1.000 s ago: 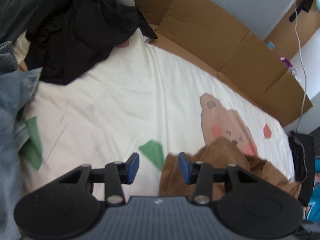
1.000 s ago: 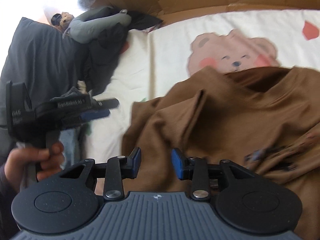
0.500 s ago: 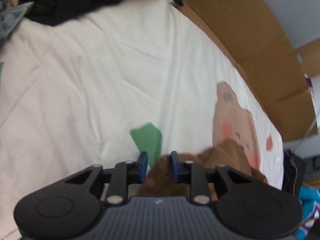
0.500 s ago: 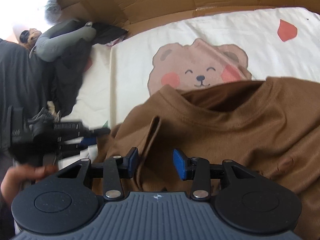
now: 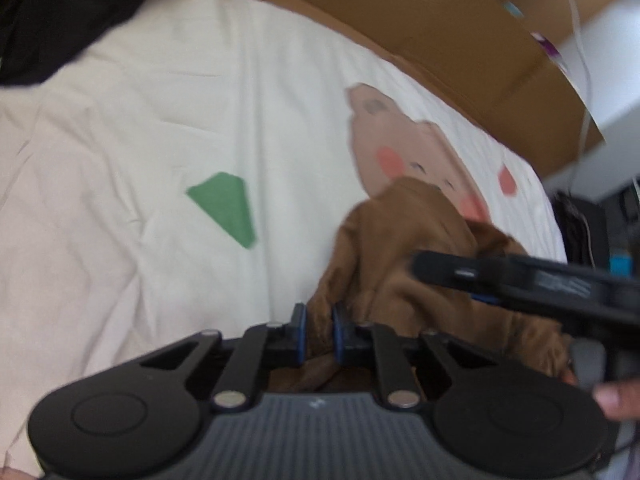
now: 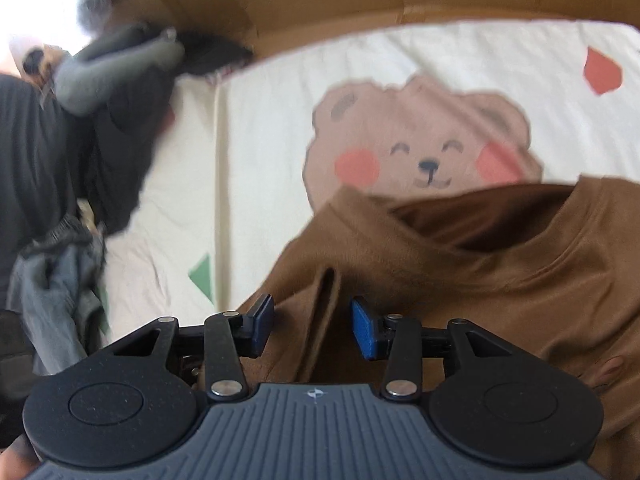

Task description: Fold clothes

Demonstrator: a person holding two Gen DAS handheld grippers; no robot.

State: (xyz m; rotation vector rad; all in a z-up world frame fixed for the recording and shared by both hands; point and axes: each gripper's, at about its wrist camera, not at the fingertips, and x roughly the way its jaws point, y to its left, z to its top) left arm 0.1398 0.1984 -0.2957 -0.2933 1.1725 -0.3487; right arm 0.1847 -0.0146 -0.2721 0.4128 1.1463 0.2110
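A brown shirt [image 5: 404, 252] lies crumpled on a white bedsheet [image 5: 140, 128] printed with a bear. My left gripper [image 5: 318, 332] is shut on a bunched edge of the brown shirt, cloth pinched between its blue pads. In the right wrist view the brown shirt [image 6: 480, 272] fills the lower right, its neck opening facing up. My right gripper [image 6: 312, 326] is open, its fingers straddling a raised fold of the shirt. The other hand-held gripper [image 5: 540, 284] crosses the left wrist view at the right, blurred.
A pile of dark and grey clothes [image 6: 80, 128] sits at the left of the bed, with black clothing [image 5: 60, 12] at the top left. Cardboard [image 5: 440, 28] lines the far side of the bed. A person's fingers [image 5: 616, 396] show at the right edge.
My left gripper has gone from open beside the shirt to shut on its edge. My right gripper has moved forward over the shirt toward the bear print and stays open.
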